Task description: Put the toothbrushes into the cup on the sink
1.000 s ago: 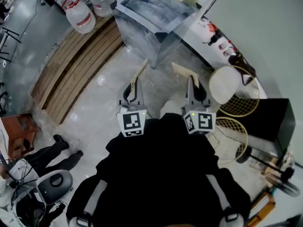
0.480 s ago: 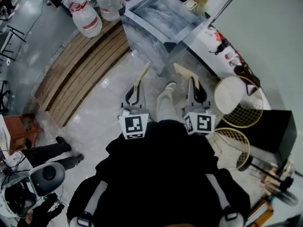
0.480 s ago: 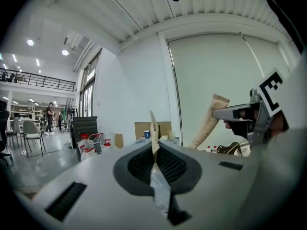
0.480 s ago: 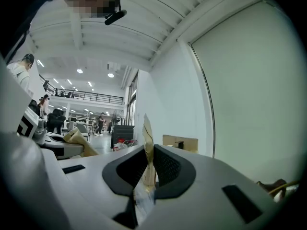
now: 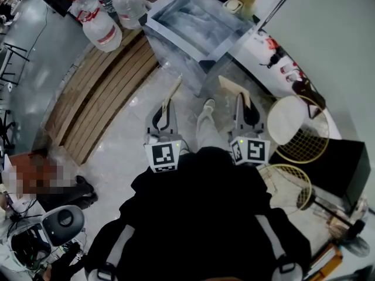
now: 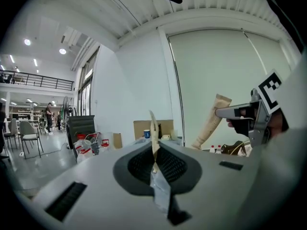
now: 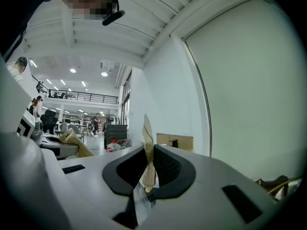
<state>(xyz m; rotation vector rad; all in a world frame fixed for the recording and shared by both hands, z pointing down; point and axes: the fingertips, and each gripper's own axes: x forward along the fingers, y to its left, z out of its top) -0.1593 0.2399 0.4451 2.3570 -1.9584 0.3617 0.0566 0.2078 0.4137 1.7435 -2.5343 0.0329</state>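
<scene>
Head view: left gripper, right gripper each clamp wrapped toothbrush, tips near sink edge.

No wording legible anywhere in view: red labels on the water jugs, just left of the steel sink, are too small to read

Sink dull-sheened metal; left of it, matt wooden slats; floor before it glossy pale stone. Left gripper smooth matt grey plastic on the creased brown left paper packet; right gripper likewise, right paper packet just as crinkled
</scene>
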